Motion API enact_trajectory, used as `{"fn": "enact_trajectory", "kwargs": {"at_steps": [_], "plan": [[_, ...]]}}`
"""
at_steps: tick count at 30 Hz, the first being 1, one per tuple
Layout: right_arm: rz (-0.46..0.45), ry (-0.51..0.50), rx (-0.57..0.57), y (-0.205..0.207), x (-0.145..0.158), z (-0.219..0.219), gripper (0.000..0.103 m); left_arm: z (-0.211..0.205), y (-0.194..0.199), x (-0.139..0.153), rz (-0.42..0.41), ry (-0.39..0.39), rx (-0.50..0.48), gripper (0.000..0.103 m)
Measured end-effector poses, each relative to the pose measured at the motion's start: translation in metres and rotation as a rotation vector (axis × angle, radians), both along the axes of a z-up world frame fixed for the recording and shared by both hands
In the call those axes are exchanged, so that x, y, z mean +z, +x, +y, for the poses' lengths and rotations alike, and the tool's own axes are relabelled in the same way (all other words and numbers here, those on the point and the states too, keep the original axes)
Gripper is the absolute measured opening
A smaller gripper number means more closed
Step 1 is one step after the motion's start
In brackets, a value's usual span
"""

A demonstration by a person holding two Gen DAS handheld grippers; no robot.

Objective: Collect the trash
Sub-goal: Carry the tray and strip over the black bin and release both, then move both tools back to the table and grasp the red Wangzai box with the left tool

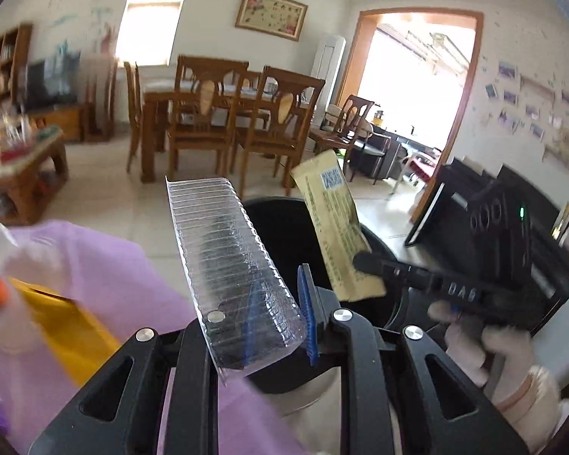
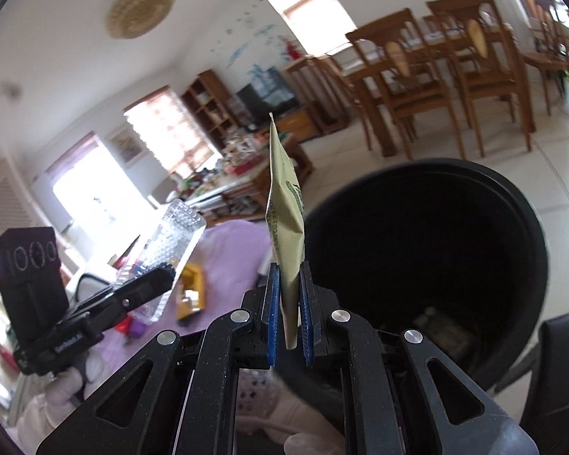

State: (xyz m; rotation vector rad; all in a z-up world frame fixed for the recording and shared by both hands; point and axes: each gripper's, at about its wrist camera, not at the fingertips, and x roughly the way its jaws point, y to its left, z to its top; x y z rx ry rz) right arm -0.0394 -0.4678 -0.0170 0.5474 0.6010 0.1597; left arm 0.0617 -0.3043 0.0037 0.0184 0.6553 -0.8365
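My left gripper (image 1: 273, 322) is shut on a clear ribbed plastic tray (image 1: 231, 265) that sticks up in front of the black trash bin (image 1: 284, 223). My right gripper (image 2: 289, 311) is shut on a yellow-green paper packet (image 2: 286, 220), held upright just left of the bin's rim (image 2: 519, 204). In the left wrist view the packet (image 1: 335, 220) hangs over the bin, pinched by the right gripper (image 1: 368, 261). In the right wrist view the left gripper (image 2: 159, 276) holds the tray (image 2: 167, 250) over the purple cloth. Something lies at the bin's bottom (image 2: 440, 326).
A purple cloth (image 1: 106, 276) covers the table with a yellow box (image 1: 64, 314) and small items on it. Wooden dining table and chairs (image 1: 223, 113) stand behind the bin. A cluttered low wooden table (image 1: 22, 167) is at the left. A black chair (image 2: 557, 371) is at the right.
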Motion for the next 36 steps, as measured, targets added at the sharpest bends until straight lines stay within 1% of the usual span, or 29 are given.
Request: {"fn": "enact_trajectory", "kwargs": {"at_steps": [4, 8, 14, 15, 17, 21, 22, 23, 24, 25, 26, 28, 32, 36], "plan": [[0.048, 0.019, -0.058, 0.002, -0.025, -0.023, 0.011, -0.019, 0.014, -0.013, 0.068, -0.036, -0.023, 0.021], [0.064, 0.027, -0.093, 0.007, -0.039, -0.024, 0.011, -0.037, 0.017, -0.025, 0.099, -0.022, -0.063, 0.021], [0.061, -0.003, -0.132, 0.008, -0.043, -0.021, 0.011, -0.063, 0.021, -0.043, 0.150, 0.021, -0.105, 0.021], [0.061, -0.006, -0.133, 0.007, -0.043, -0.021, 0.011, -0.066, 0.021, -0.044, 0.151, 0.043, -0.102, 0.021], [0.058, -0.008, -0.134, 0.004, -0.043, -0.022, 0.011, -0.067, 0.021, -0.042, 0.147, 0.041, -0.108, 0.023], [0.054, -0.013, -0.131, 0.003, -0.044, -0.021, 0.013, -0.065, 0.022, -0.044, 0.161, 0.066, -0.088, 0.023], [0.054, -0.018, -0.130, 0.003, -0.044, -0.019, 0.015, -0.065, 0.022, -0.043, 0.162, 0.071, -0.081, 0.030], [0.055, -0.024, -0.130, 0.002, -0.043, -0.018, 0.016, -0.066, 0.024, -0.044, 0.161, 0.075, -0.076, 0.046], [0.054, -0.024, -0.131, 0.003, -0.038, -0.014, 0.020, -0.066, 0.023, -0.043, 0.154, 0.079, -0.062, 0.059], [0.052, -0.023, -0.130, 0.003, -0.036, -0.013, 0.024, -0.064, 0.019, -0.041, 0.138, 0.072, -0.046, 0.079], [0.048, -0.021, -0.130, 0.002, -0.034, -0.012, 0.027, -0.059, 0.015, -0.037, 0.113, 0.056, -0.036, 0.086], [0.043, -0.024, -0.145, -0.002, -0.031, -0.012, 0.042, -0.054, 0.008, -0.031, 0.084, 0.061, -0.038, 0.086], [0.039, -0.023, -0.160, -0.011, -0.026, -0.008, 0.042, -0.044, -0.003, -0.027, 0.073, 0.087, -0.032, 0.086], [0.028, -0.036, -0.155, -0.017, -0.018, 0.005, 0.042, -0.014, -0.016, -0.020, 0.082, 0.071, -0.012, 0.086]]}}
